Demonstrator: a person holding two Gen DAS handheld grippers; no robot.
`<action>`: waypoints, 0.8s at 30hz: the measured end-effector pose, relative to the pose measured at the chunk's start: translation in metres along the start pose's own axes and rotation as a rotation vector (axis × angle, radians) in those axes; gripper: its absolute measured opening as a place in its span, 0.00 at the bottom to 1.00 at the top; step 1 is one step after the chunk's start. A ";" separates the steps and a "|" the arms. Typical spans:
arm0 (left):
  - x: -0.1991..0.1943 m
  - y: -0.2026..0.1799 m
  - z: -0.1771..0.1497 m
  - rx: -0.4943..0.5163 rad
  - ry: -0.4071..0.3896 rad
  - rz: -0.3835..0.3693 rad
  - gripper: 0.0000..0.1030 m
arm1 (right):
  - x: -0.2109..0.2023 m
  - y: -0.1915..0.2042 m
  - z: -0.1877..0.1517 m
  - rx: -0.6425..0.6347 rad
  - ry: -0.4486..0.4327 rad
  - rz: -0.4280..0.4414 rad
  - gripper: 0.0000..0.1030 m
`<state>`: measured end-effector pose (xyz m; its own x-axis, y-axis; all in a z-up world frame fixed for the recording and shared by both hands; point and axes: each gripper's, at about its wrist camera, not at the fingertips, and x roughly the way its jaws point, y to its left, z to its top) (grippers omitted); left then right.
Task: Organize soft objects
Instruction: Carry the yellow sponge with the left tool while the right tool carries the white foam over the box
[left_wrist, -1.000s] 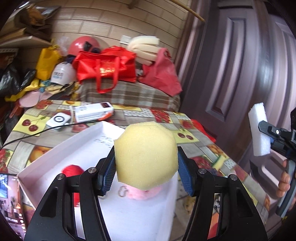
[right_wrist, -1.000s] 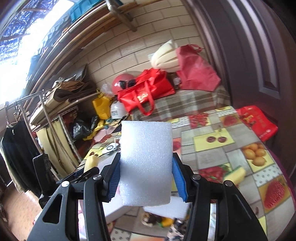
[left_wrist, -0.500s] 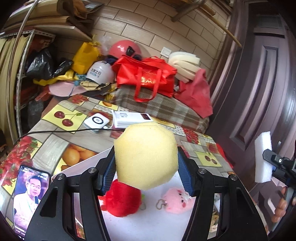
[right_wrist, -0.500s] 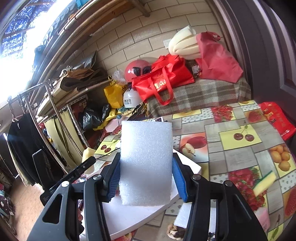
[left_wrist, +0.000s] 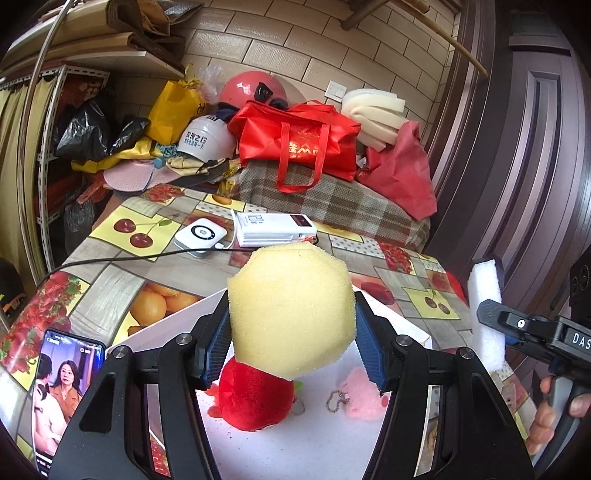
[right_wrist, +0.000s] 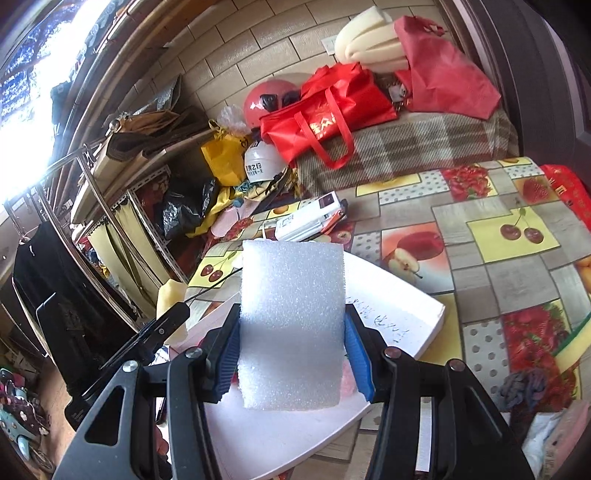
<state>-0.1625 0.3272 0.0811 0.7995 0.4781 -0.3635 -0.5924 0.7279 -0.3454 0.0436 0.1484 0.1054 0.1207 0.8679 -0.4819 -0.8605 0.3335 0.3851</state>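
While clamped on yellow sponge (left_wrist: 291, 314) and white foam (right_wrist: 291, 325), both grippers over white tray (left_wrist: 306, 443); next, probably lowering and releasing.

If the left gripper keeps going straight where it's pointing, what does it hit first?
Probably the red plush in the white tray, just below the yellow sponge it holds; depth is hard to judge.

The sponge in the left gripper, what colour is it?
Pale yellow; the sponge shows best in the left wrist view.
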 end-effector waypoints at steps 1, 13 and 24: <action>0.001 0.000 0.000 -0.003 0.005 -0.001 0.59 | 0.002 0.001 -0.001 0.000 0.002 0.000 0.51; 0.018 -0.016 -0.011 -0.015 0.087 -0.116 0.59 | 0.029 0.000 -0.002 0.047 0.008 -0.018 0.51; 0.018 -0.008 -0.009 -0.045 0.090 -0.098 0.59 | 0.052 0.004 -0.006 0.055 0.029 -0.029 0.51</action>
<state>-0.1441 0.3252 0.0693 0.8427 0.3589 -0.4014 -0.5177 0.7449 -0.4208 0.0432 0.1927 0.0774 0.1299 0.8466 -0.5162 -0.8284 0.3787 0.4127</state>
